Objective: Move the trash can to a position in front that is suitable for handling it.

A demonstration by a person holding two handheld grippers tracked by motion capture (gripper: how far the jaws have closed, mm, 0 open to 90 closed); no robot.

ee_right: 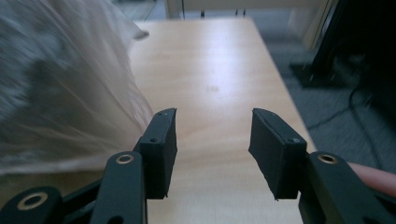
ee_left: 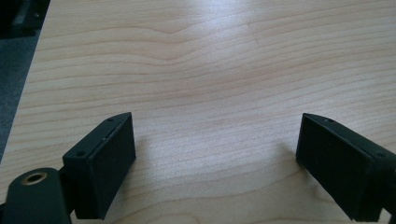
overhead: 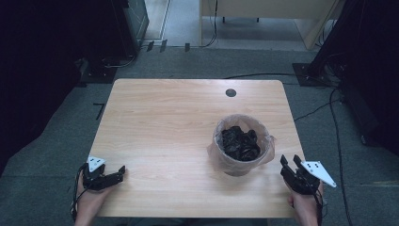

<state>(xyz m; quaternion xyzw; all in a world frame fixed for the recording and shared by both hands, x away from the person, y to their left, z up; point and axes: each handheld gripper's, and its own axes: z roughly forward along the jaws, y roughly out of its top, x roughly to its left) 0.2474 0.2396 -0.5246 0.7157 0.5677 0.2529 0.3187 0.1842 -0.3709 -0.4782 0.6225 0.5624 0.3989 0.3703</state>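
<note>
Grey carpet all round, dark equipment racks left and right, cables trailing on the floor [overhead: 329, 106]. High view: light wood table [overhead: 164, 122] with a round cable hole [overhead: 230, 92] near the far edge. Bin [overhead: 242, 143] sits right of centre, lined with a clear plastic bag [overhead: 269, 151] folded over the rim, full of dark scraps [overhead: 240, 141]. Left gripper [overhead: 118, 173] rests at the near left corner, well apart from the bin, pointing across the table. Right gripper [overhead: 291, 161] sits at the near right edge, just beside the bin, aimed past it. Likely a staging pose: right one is closer, so my guess is it goes for the liner first.

Left gripper view: jaws spread wide, nothing between them, bare wood grain [ee_left: 210, 84] below and ahead.

Right gripper view: jaws parted, moderate gap, empty. Bag's crinkled side [ee_right: 70, 93] bulges in from the left, just next to one jaw; can't tell if it touches. Table edge and floor cables [ee_right: 341, 116] off to the other side.
</note>
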